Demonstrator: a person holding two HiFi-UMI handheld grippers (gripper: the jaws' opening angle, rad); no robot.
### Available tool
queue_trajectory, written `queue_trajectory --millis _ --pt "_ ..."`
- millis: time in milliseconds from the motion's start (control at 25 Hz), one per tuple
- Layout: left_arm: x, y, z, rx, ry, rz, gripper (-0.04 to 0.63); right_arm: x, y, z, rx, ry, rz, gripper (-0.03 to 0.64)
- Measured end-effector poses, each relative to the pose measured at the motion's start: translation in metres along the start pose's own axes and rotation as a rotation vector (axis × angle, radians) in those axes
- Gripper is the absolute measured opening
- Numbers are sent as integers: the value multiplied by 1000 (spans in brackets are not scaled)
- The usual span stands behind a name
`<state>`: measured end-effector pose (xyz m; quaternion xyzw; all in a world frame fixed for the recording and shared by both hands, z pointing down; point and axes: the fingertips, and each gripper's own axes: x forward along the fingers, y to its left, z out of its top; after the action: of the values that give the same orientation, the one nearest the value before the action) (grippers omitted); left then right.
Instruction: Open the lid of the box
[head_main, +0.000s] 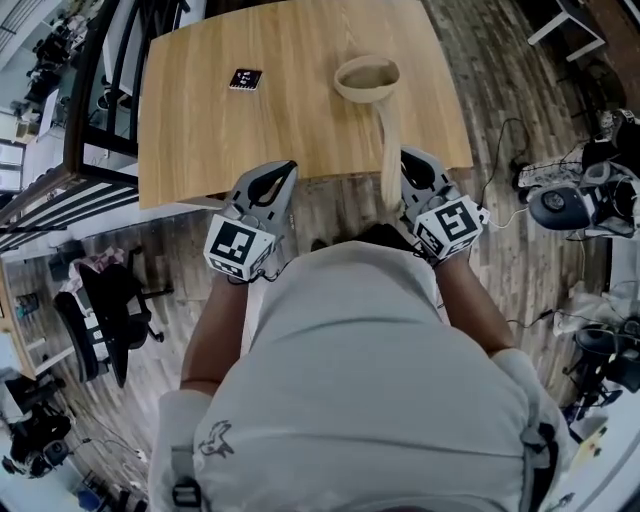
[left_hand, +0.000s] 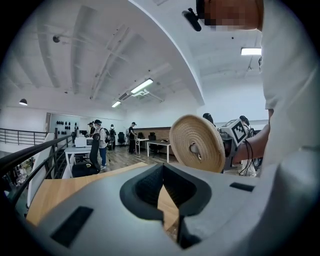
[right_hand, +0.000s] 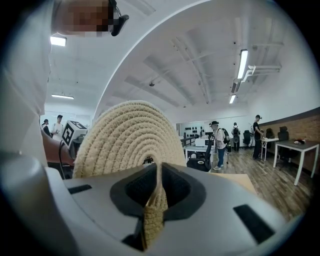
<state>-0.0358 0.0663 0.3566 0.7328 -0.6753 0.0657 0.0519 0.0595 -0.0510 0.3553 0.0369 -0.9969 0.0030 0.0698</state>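
A round woven box (head_main: 366, 78) stands open on the far side of the wooden table (head_main: 200, 130). Its flat woven lid (head_main: 390, 150) hangs edge-on over the table's near edge, clear of the box. My right gripper (head_main: 408, 168) is shut on the lid's rim. In the right gripper view the lid (right_hand: 130, 137) fills the space ahead, its edge pinched between the jaws of the right gripper (right_hand: 154, 200). My left gripper (head_main: 283, 175) hovers at the near table edge, shut and holding nothing. In the left gripper view the lid (left_hand: 196, 143) shows as a disc beyond the left gripper (left_hand: 167, 200).
A small black-and-white marker tile (head_main: 245, 78) lies on the table left of the box. A railing (head_main: 60, 190) runs along the left. Cables and equipment (head_main: 580, 200) crowd the floor at the right. Several people stand by desks (left_hand: 100, 137) in the distance.
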Motion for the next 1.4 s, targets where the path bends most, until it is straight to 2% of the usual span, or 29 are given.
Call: queue_trajectory --millis 280,520,880,1200,1400 --pt "3 -32 11 8 -30 17 6 -33 -1 0 -12 -7 16 37" --pt "14 -64 14 -26 -39 84 6 -62 -16 -9 -4 -5 72 37" --pt "27 -134 18 -59 -83 186 6 -135 -31 -26 -10 -6 128 37" --pt "36 -189 15 -70 -87 220 6 -196 -38 -40 2 -20 134 37" --pt "41 -209 19 -76 -95 233 6 -225 -43 -54 20 -12 126 37"
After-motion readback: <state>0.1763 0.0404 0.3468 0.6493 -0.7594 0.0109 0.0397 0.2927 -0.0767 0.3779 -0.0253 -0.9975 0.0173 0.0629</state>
